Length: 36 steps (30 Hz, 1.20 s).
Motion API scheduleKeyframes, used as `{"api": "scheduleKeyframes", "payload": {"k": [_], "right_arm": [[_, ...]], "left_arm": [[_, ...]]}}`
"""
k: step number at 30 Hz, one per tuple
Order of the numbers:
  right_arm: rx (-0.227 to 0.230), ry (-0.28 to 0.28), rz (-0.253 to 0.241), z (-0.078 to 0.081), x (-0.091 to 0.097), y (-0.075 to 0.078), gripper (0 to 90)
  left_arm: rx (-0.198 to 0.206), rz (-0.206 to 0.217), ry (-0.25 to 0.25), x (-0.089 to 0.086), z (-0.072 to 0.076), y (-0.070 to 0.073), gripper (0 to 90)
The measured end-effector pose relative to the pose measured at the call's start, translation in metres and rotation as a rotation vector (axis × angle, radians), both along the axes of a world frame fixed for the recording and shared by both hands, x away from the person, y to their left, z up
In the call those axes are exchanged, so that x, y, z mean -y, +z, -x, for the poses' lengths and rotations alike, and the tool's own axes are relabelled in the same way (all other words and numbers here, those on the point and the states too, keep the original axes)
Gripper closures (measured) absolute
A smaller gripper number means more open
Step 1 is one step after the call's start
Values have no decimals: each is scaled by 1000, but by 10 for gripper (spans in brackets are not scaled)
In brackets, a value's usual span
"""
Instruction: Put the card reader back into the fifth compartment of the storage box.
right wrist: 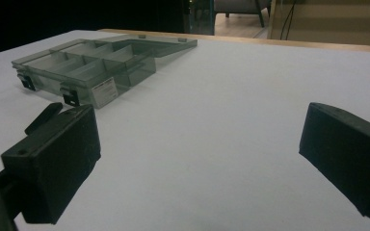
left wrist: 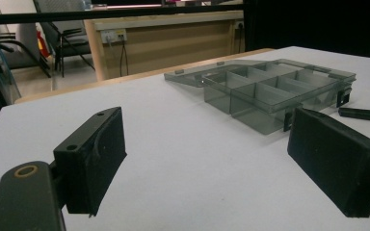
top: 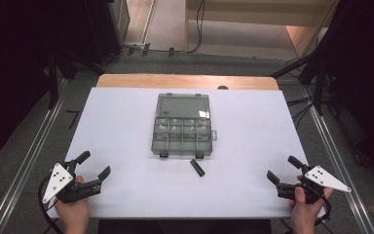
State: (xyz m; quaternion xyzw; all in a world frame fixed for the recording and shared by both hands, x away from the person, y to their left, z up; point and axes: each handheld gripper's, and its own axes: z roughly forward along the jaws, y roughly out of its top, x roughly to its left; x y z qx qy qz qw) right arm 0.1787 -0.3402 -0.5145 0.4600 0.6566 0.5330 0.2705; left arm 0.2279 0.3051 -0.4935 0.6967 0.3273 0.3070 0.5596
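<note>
Compartment box [top: 181, 131] open at mid-table, small black bar [top: 197, 167] just before its latches. Left gripper [top: 93, 171] and right gripper [top: 281, 169] spread wide, empty, well apart from both. Probable step: approach; requires reaching inward to the bar.

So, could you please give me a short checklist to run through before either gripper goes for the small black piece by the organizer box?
1. Left gripper jaws open, nothing between them: ok.
2. Right gripper jaws open, nothing between them: ok.
3. Organizer box lid open, laid flat behind the compartments: ok.
4. Small black piece lies free on the white table, just in front of the box, apart from it: ok.
5. Compartments hold nothing: cannot tell.
6. Path from either gripper to the piece unobstructed: ok.
</note>
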Motion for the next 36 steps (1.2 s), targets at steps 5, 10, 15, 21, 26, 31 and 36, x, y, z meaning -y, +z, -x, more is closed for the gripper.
{"api": "scheduleKeyframes", "payload": {"k": [5,10,15,21,26,31,36], "right_arm": [[-6,14,1,0,-1,2,0],[-2,40,17,-1,-8,6,0],[2,77,30,-3,-19,16,0],[0,99,49,-6,-29,28,0],[-14,124,40,-9,-34,33,0],[-19,158,49,-15,-44,40,0],[-38,180,54,-20,-51,46,0]], "left_arm": [[-1,-3,-1,1,0,0,139],[0,-24,-7,3,1,0,139],[0,-42,-14,5,1,-1,139],[0,-41,-23,5,2,-1,139],[-1,-45,-25,5,2,-1,139],[-1,-50,-26,6,2,-1,139],[-4,-48,-28,5,2,-1,139]]}}
